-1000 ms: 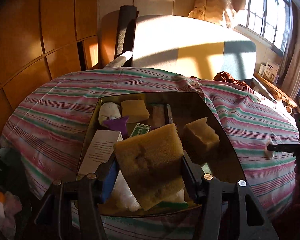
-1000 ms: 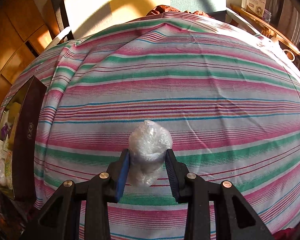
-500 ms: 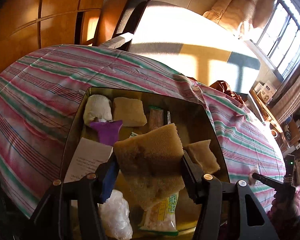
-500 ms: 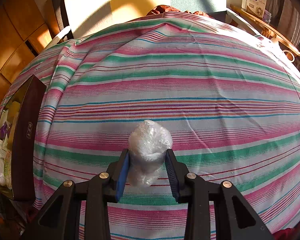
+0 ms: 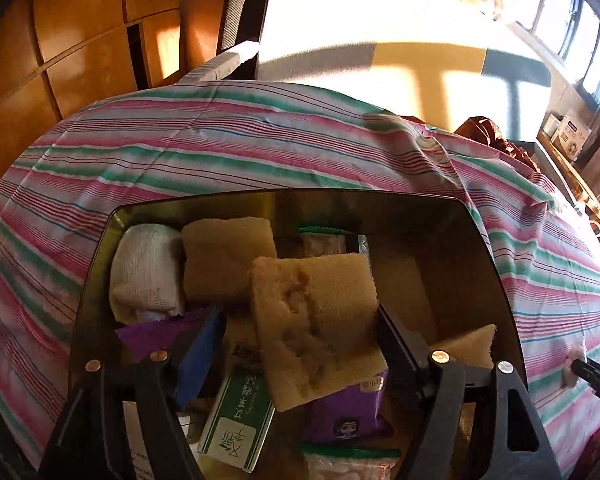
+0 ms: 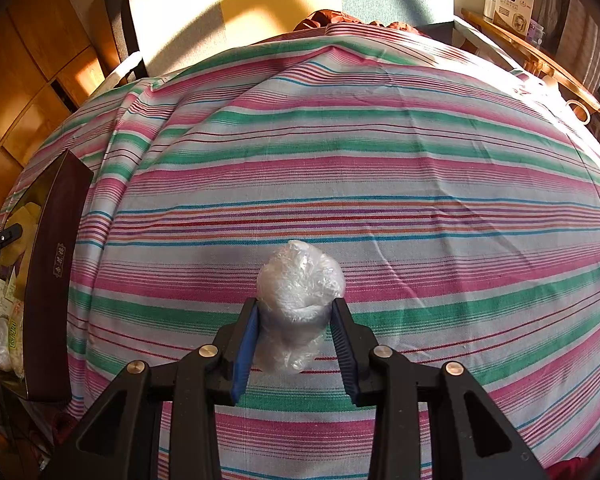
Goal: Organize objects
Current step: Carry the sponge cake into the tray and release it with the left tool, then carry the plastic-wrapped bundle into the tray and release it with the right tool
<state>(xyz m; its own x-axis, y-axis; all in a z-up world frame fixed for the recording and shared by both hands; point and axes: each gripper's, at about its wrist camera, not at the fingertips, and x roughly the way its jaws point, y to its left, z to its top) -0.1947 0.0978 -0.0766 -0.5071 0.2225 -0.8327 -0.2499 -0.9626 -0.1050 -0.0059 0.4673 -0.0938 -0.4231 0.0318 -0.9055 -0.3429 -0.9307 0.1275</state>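
In the left wrist view my left gripper (image 5: 300, 340) has opened over the dark box (image 5: 496, 276). The yellow sponge (image 5: 316, 320) lies between its jaws, leaning against the right finger, with a gap to the blue left pad (image 5: 200, 352). The box holds a white cloth roll (image 5: 146, 276), another sponge (image 5: 228, 256), a green-and-white carton (image 5: 240, 416), purple packets (image 5: 348, 416) and a sponge piece (image 5: 468, 346). In the right wrist view my right gripper (image 6: 296, 320) is shut on a clear plastic-wrapped ball (image 6: 298, 300) just above the striped cloth (image 6: 340, 168).
The box also shows at the left edge of the right wrist view (image 6: 52, 272). A chair (image 5: 236, 12) and a sunlit panel stand behind the table. A shelf with small boxes (image 6: 512, 4) is at the far right. Wooden cabinets (image 5: 60, 40) line the left.
My left gripper has moved forward and down into the box and its jaws have widened, freeing the sponge on the left side. My right gripper and the plastic ball have stayed still.
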